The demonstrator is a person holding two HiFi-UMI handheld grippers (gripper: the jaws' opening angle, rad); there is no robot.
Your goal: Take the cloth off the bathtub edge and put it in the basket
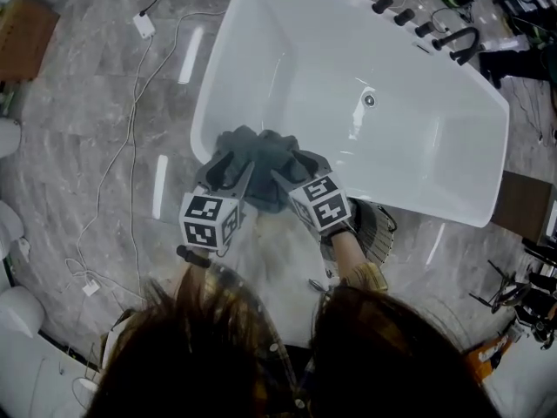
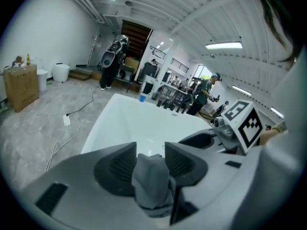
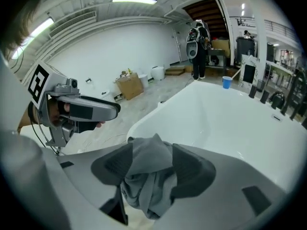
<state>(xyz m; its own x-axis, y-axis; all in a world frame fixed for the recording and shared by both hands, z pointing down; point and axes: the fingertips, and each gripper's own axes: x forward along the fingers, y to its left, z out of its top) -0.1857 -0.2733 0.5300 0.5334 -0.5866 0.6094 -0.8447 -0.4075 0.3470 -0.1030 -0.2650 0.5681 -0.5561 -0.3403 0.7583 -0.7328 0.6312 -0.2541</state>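
grey marbled floor [image 1: 96, 103] surrounds a white bathtub [image 1: 202, 103], and the cloth [image 1: 261, 159] lies heaped in a dark grey bundle over the tub's near edge, right below the person. both grippers are at it, one at each side of the heap. the left gripper [image 2: 151, 164] has its fingers [image 2: 117, 169] apart with a fold of cloth standing up in the gap. the right gripper [image 3: 146, 164] stands wider, with a thicker wad of folds between its pads. the fabric fills both gaps and touches the pads, but by my reading neither gripper is clamping it. it looks soft, limp and light, with no stiffness of its own, so it should sag and trail once lifted and may slide on the smooth rim. a firm pinch on a thick bunch near the top of the heap seems the safest hold. a dark meshed thing [image 1: 379, 232] beside the person's right hand may be the basket; i cannot tell.
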